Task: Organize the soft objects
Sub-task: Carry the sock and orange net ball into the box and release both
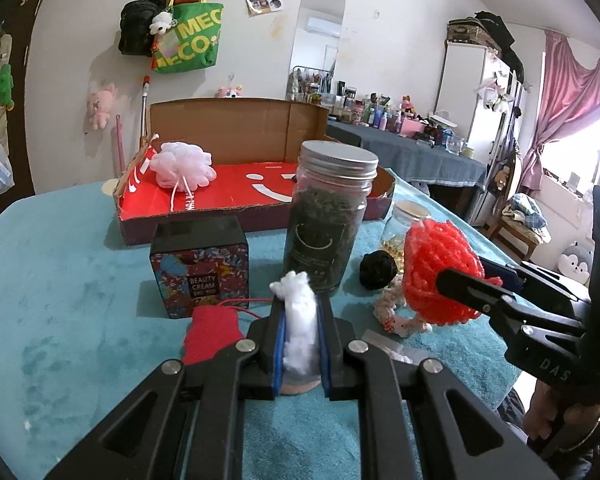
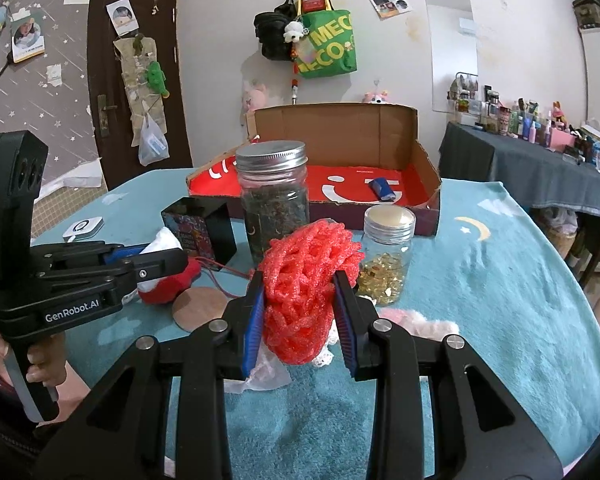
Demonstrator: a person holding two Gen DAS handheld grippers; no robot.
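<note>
Teal plush cloth [image 1: 80, 272] is spread over the table. Left gripper [image 1: 300, 344]: held low and level, jaws clenched on white cotton wad [image 1: 298, 320]. Right gripper [image 2: 300, 312]: held level above the cloth, jaws clamped on red mesh sponge [image 2: 308, 280]. Behind are stood a lidded herb jar [image 1: 326, 216] and a small capsule jar [image 2: 386, 254]. Farthest, a pink bath pouf [image 1: 182, 164] is lodged in the red-lined cardboard box [image 1: 236, 128].

The tall herb jar [image 1: 332, 216] and the beauty cream box [image 1: 201, 266] stand between both tongs and the cardboard box [image 1: 236, 128]; over them is free room.
</note>
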